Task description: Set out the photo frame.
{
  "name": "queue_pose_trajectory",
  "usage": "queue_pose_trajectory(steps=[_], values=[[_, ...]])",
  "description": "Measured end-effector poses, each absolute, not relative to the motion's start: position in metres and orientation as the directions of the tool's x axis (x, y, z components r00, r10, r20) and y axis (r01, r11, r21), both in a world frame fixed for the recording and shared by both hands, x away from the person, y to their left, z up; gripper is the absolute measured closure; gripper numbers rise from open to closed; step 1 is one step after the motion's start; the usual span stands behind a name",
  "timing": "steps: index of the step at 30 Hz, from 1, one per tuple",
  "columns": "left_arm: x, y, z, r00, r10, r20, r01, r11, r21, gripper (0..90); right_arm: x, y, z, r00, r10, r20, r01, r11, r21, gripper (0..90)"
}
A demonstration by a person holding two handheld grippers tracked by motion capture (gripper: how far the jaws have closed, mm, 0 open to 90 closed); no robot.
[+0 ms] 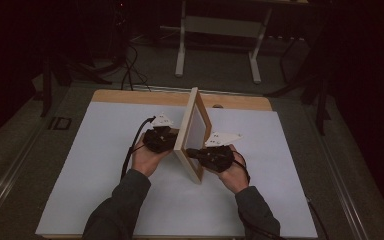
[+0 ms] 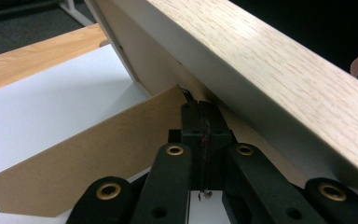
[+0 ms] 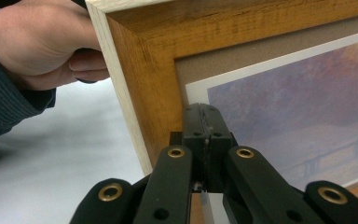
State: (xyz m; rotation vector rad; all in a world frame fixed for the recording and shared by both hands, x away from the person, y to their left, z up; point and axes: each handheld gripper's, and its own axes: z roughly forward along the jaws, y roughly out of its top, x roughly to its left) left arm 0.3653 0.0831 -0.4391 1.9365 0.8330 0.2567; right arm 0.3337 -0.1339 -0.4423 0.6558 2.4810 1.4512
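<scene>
A light wooden picture frame (image 1: 192,125) stands upright on the white mat (image 1: 95,160), edge-on to the high view. My left gripper (image 1: 171,140) is behind it with its jaws shut. In the left gripper view its tips (image 2: 200,109) sit where the brown fold-out stand (image 2: 84,158) meets the frame's back (image 2: 270,65). My right gripper (image 1: 191,152) is at the front, also shut. Its tips (image 3: 204,114) rest against the glazed print (image 3: 298,102) near the frame's corner (image 3: 140,70). Nothing is clamped between either pair of jaws.
The mat covers a wooden tabletop (image 1: 130,96), whose bare strip shows at the far edge. Beyond it stand a white desk's legs (image 1: 181,45) and dark cables (image 1: 130,70) on the floor. The person's left hand (image 3: 37,42) shows behind the frame.
</scene>
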Motion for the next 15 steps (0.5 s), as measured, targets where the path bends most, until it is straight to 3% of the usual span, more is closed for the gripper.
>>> queue_pose_trajectory(steps=[15], values=[[0.3635,0.0854,-0.4384,0.736,0.66,-0.15,0.434,-0.29,0.853,86.2,0.333,-0.1336,-0.4433,-0.882,0.469,0.051,0.273,0.419,0.866,90.0]])
